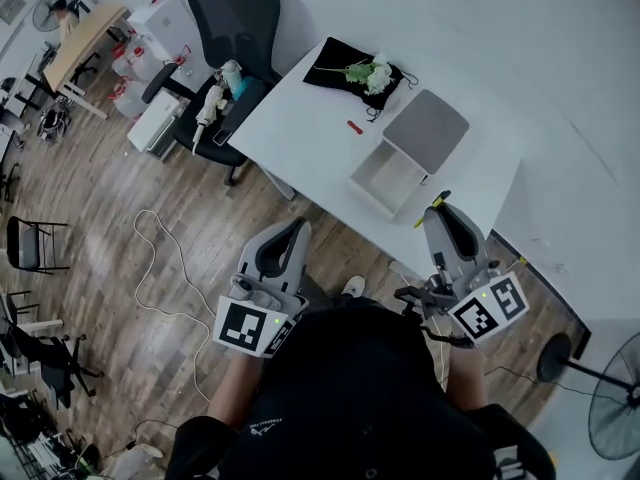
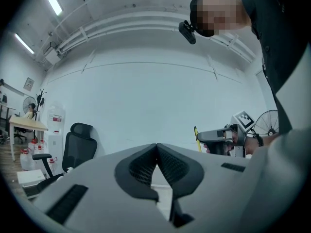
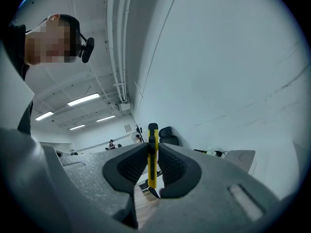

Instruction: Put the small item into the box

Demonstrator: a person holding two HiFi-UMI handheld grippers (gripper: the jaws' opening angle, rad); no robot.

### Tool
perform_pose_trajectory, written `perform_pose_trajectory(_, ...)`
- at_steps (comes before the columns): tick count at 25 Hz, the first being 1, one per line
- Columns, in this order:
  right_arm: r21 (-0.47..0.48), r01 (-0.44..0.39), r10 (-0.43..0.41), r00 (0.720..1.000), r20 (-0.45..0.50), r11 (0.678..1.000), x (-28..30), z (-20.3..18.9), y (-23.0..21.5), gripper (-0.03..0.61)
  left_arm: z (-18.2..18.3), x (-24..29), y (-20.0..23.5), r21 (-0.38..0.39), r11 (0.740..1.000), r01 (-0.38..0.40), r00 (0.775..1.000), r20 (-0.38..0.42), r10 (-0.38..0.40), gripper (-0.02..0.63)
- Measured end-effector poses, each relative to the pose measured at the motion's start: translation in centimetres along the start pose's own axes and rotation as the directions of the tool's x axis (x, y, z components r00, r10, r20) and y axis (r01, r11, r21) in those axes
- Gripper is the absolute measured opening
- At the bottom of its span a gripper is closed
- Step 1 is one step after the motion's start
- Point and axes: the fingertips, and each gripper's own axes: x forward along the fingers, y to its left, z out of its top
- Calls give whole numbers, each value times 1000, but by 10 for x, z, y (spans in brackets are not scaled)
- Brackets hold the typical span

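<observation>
1. The right claw (image 1: 440, 206) is clenching a slim yellow-and-black item (image 3: 152, 161), possibly a cutter, its long axis upright between the jaws.
2. The open box (image 1: 388, 176) is lying just ahead of that claw, by the counter's (image 1: 300, 118) near edge, with nothing standing between them.
3. The left claw (image 1: 298, 228) is hanging closed on nothing, off the counter and farther from the box.
</observation>
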Motion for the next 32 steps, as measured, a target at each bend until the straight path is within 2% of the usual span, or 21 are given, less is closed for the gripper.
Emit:
perform_pose_trajectory(8,16,130,-131,991,38,991,-3,8,-40,69,-8,58,7,-1,993,119,993,3,-119,5)
perform_pose_trajectory(13,38,241,-244,966,86,970,-4,17,-61,69,-13,98,15,-34,975,218,976,-8,-218,5)
perform_pose_trajectory(20,60,402,-407,908,101,914,15,18,-91,68,-13,170,20,-34,907,420,907,-26,-421,5)
perform_pose_trajectory(27,64,516,-520,845,125,854,49,20,-107,68,-18,225,29,-64,814,577,813,-52,-580,5)
perform_pose_trajectory(32,62,580,-583,804,113,812,66,17,-119,69,-22,252,33,-84,752,654,750,-58,-659,5)
